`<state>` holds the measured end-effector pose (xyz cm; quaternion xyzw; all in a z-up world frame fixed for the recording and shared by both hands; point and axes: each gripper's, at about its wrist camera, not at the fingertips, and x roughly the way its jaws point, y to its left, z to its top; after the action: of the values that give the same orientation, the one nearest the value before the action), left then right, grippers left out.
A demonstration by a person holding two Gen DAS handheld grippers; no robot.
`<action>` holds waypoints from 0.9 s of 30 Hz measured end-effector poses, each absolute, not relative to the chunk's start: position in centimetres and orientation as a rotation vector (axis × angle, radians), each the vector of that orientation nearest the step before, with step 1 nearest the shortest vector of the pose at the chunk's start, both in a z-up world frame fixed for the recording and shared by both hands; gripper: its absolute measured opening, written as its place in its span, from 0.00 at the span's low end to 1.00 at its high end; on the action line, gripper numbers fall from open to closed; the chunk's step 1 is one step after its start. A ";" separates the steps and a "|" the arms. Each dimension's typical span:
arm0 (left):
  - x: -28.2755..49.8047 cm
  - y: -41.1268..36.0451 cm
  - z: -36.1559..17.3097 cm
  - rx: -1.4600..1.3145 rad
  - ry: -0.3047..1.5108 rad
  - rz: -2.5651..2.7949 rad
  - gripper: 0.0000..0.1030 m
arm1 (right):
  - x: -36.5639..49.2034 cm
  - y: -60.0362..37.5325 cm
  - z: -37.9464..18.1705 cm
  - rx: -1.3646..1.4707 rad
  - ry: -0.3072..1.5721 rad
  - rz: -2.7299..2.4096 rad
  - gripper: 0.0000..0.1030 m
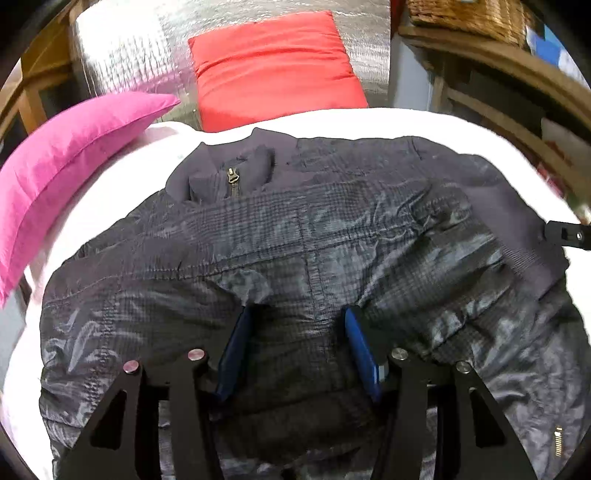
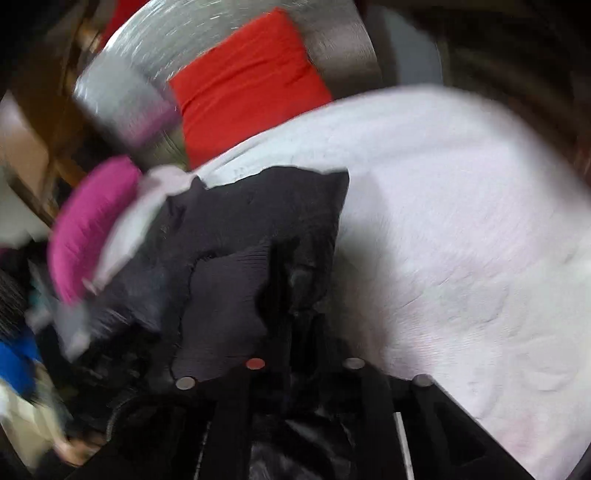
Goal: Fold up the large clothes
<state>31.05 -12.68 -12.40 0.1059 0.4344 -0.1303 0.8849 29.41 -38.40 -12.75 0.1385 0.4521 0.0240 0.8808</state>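
A dark padded jacket (image 1: 314,236) with a brass zipper (image 1: 232,177) lies spread on a white bed cover (image 1: 110,192), collar toward the far side. My left gripper (image 1: 299,314) hovers just above the jacket's lower middle, its blue pads (image 1: 236,347) apart, holding nothing. My right gripper (image 2: 284,280) is shut on the jacket's ribbed cuff and sleeve (image 2: 229,295), lifting dark fabric that hides the fingers. The right gripper's tip also shows in the left wrist view (image 1: 569,234) at the ribbed cuff (image 1: 517,229). The right wrist view is blurred.
A pink pillow (image 1: 62,173) lies left of the jacket and a red pillow (image 1: 273,66) behind it against a silver padded backing (image 1: 122,48). Wooden shelving with a wicker basket (image 1: 469,18) stands at the right. White bed cover (image 2: 461,221) stretches right of the sleeve.
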 end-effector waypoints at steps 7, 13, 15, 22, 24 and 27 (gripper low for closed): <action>29.4 0.9 -6.3 -0.147 0.806 -0.280 0.68 | 28.5 -28.3 -6.6 0.168 0.739 0.239 0.73; 33.0 17.7 -10.0 -0.547 0.895 -0.079 0.69 | 31.1 -21.6 -11.2 0.076 0.819 0.346 0.73; 34.6 19.7 -11.8 -0.608 0.943 -0.061 0.69 | 32.0 -21.9 -14.1 0.076 0.907 0.330 0.72; 40.5 18.9 -15.1 -0.683 1.041 -0.151 0.68 | 32.2 -22.6 -16.6 0.086 0.947 0.347 0.72; 40.9 18.9 -16.2 -0.736 1.064 -0.155 0.30 | 32.2 -22.9 -16.8 0.097 0.945 0.357 0.72; 39.7 17.7 -12.9 -0.628 0.932 -0.205 0.14 | 32.1 -23.0 -16.8 0.090 0.948 0.362 0.71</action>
<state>39.75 17.72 -12.90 -0.2970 0.4409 -0.0971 0.8414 32.09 -22.96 -16.81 0.0433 0.4536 0.1735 0.8731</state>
